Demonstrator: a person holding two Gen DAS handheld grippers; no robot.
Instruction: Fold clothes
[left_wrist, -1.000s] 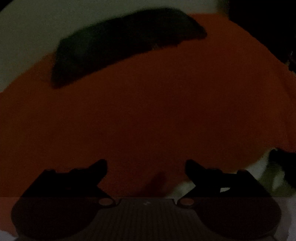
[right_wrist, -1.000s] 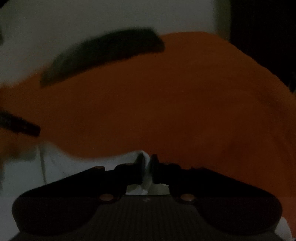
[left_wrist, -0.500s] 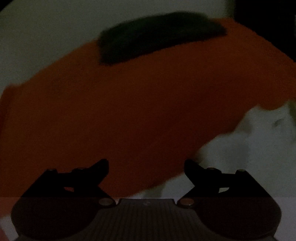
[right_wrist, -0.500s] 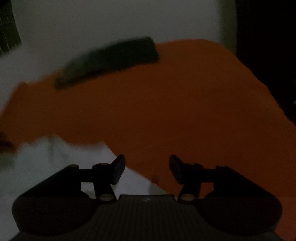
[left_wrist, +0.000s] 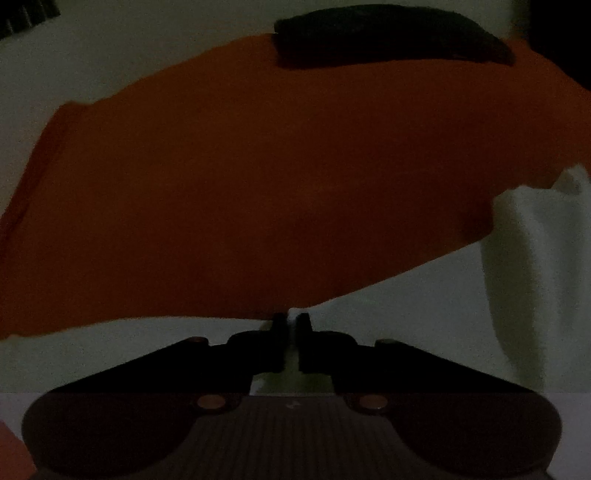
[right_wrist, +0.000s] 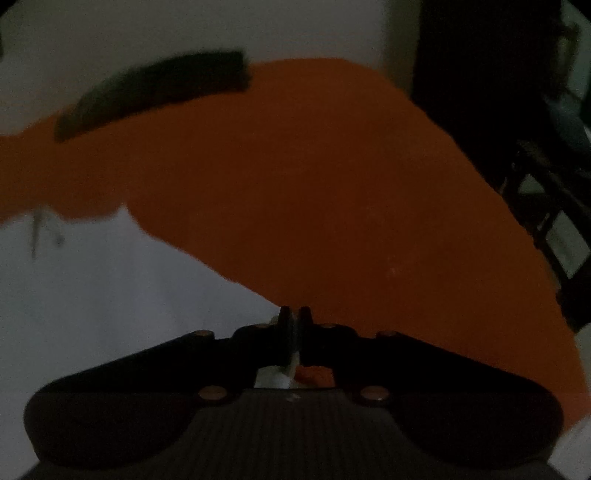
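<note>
Left wrist: left tool (left_wrist: 291, 317) pinches orange garment (left_wrist: 258, 184) hem.

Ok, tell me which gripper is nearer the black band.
Left, probably, narrowly: the black band lies ahead-right of the left gripper, ahead-left of the right gripper, looking larger in the left view.

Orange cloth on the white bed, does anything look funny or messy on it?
Nothing looks torn or spilled. The flat orange cloth lies slanted across the white sheet, and a dark folded cloth sits on its far edge. A crumpled white cloth bunches at its right side.
</note>
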